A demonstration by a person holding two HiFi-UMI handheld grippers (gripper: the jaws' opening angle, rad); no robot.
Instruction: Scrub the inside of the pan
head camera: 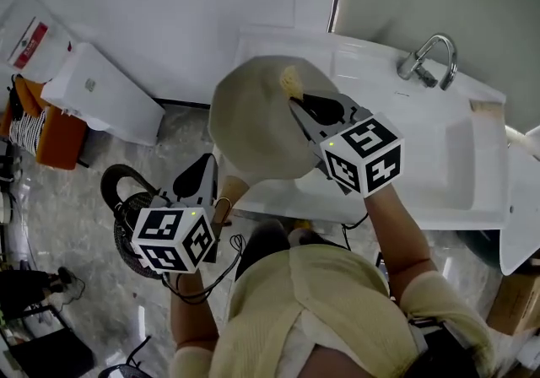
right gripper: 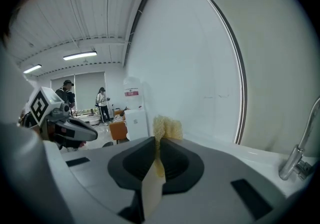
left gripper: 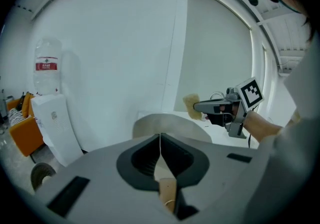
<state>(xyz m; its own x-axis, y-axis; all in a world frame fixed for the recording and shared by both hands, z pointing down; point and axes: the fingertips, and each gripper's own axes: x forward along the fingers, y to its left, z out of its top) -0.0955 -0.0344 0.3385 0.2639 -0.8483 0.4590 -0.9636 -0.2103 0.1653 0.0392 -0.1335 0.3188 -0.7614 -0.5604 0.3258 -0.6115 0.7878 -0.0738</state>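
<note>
A beige pan [head camera: 253,127] hangs tilted over the sink's front left corner, its round face toward the head camera. My left gripper [head camera: 221,197] is shut on the pan's wooden handle [left gripper: 168,188], and the pan's rim [left gripper: 165,124] rises just past the jaws. From the right, my right gripper [head camera: 297,106] is shut on a yellow sponge [head camera: 291,79], which lies at the pan's upper edge. In the right gripper view the sponge [right gripper: 166,128] sticks out beyond the closed jaws. The left gripper view shows the sponge [left gripper: 191,105] held above the pan's far side.
A white sink [head camera: 439,157] with a chrome faucet [head camera: 432,60] lies right of the pan. A white water dispenser [head camera: 101,94] and an orange object [head camera: 55,136] stand at the left wall. A dark round object [head camera: 122,186] lies on the floor. Two people [right gripper: 102,103] stand far off.
</note>
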